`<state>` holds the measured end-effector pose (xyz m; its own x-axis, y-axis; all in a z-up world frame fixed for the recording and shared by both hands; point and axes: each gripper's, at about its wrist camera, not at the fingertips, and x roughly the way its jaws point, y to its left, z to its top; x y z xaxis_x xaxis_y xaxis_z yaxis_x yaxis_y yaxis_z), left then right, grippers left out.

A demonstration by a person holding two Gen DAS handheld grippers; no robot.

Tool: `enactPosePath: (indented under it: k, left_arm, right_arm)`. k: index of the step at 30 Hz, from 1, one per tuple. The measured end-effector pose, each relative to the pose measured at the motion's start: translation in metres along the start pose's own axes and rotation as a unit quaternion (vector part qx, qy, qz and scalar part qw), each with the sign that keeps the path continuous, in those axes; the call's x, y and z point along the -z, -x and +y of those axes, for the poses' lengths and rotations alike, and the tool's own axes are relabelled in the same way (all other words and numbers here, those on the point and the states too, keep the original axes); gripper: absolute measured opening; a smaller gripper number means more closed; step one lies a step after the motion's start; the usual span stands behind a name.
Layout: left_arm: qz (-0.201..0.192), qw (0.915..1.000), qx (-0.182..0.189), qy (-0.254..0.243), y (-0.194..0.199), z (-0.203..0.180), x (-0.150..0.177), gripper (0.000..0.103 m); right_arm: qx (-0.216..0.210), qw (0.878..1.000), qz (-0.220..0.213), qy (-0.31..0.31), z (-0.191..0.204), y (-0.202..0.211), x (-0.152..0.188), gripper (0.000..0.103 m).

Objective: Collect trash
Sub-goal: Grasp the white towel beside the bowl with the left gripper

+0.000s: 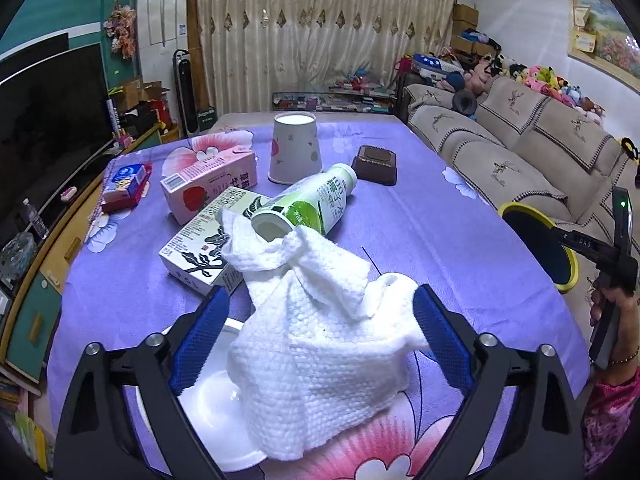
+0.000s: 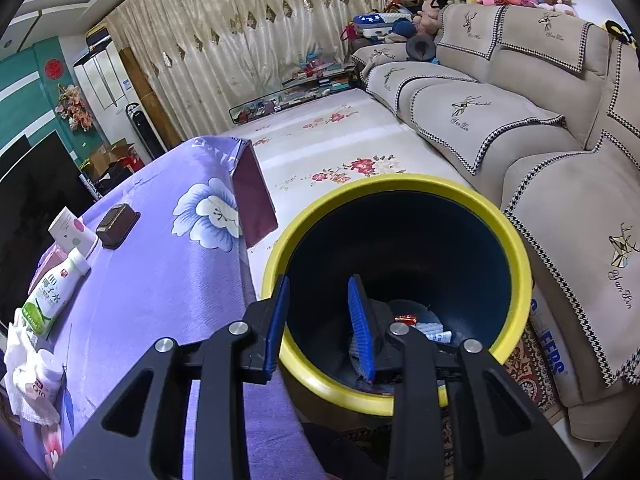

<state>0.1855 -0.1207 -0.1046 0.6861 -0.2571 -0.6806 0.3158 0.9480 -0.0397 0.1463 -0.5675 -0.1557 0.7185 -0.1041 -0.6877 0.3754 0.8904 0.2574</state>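
Left gripper: its blue-padded jaws stood spread wide on either side of a crumpled white paper towel; whether the pads touched the towel could not be told.
Paper towel: it lay at the 6 o'clock side of the purple floral tablecloth, draped partly over a white plate at its 7 o'clock.
Bottle: a green-and-white drink bottle lay on its side at the towel's 12 o'clock, its base touching the towel.
Cartons: a green-leaf carton lay at the towel's 10 o'clock, a pink carton beyond it.
Paper cup: it stood upside down at the bottle's 12 o'clock, a dark brown box at its 3 o'clock.
Right gripper: its jaws were parted and empty, over the near rim of the bin.
Trash bin: yellow-rimmed, dark inside, it stood beside the table's 3 o'clock edge, with wrappers at the bottom.
Sofa: beige, beyond the bin.
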Motion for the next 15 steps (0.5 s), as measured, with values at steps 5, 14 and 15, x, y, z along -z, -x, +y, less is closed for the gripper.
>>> enactPosePath:
  k: [5,14,15]
  left_arm:
    - [0.014,0.9998,0.014,-0.004,-0.013,0.001,-0.004,0.074]
    - [0.036,0.9993,0.005,0.003,-0.027,0.006,-0.007,0.049]
    - [0.036,0.9993,0.005,0.003,-0.027,0.007,-0.008,0.043]
  right_arm:
    - [-0.004,1.0,0.003,0.002,0.005,-0.001,0.001,0.029]
    - [-0.007,1.0,0.004,-0.001,0.003,-0.001,0.001,0.029]
    - [-0.008,1.0,0.004,-0.001,0.003,-0.002,0.001,0.029]
